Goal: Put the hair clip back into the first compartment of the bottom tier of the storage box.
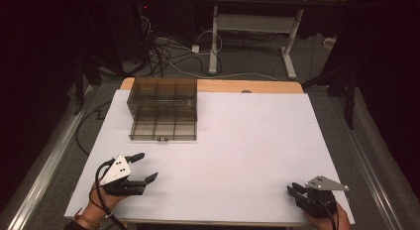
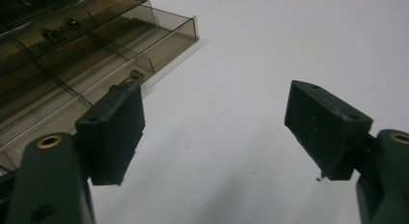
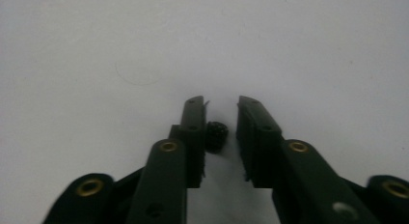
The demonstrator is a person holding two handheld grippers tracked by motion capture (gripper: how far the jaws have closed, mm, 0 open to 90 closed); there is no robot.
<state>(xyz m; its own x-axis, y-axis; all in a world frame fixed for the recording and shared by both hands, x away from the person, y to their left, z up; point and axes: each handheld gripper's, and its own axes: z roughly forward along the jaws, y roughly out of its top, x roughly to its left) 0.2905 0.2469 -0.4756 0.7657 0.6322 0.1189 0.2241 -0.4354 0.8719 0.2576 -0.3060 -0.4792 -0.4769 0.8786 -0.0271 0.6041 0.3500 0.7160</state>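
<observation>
At seven o'clock on the tabletop [image 1: 237,141] my left tool [image 1: 143,166] lies spread wide, pointing toward the smoked drawer box [image 1: 164,109] at eleven; at five o'clock my right tool [image 3: 220,113] stands slightly parted about a small black nut [image 3: 217,136].

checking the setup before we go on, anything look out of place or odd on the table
One thing: a small black knobbly piece lies loose on the white table, between the jaws of the right gripper, touching one of them, far from the smoky plastic organizer. The organizer's bottom drawer stands pulled out.
</observation>
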